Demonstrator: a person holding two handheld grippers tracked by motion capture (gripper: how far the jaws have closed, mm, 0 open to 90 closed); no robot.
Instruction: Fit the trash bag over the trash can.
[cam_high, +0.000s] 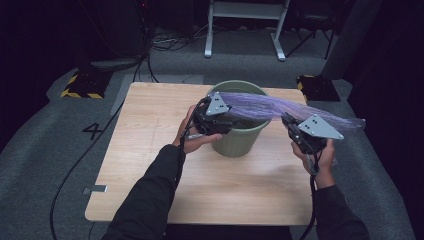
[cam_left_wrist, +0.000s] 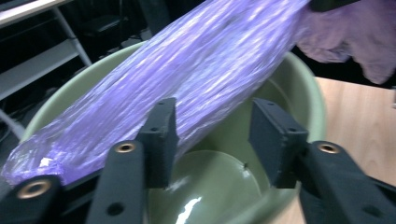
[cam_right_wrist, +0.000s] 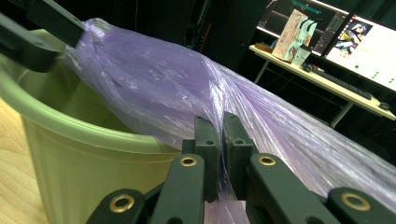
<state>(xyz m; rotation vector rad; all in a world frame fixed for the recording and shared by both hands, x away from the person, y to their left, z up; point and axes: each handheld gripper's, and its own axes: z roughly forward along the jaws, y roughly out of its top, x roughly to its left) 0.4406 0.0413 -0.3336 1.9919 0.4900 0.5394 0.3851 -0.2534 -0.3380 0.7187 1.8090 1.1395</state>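
Grippers meet us first: our right gripper (cam_right_wrist: 219, 140), just right of the green bin (cam_high: 235, 140), has its jaws pinched tight on the purple plastic bag (cam_high: 280, 107). Our left gripper (cam_left_wrist: 212, 140), at the bin's near-left rim, has its jaws spread wide, the bag lying across one of them. Beyond, the bag stretches over the bin's mouth on the wooden table (cam_high: 150, 150).
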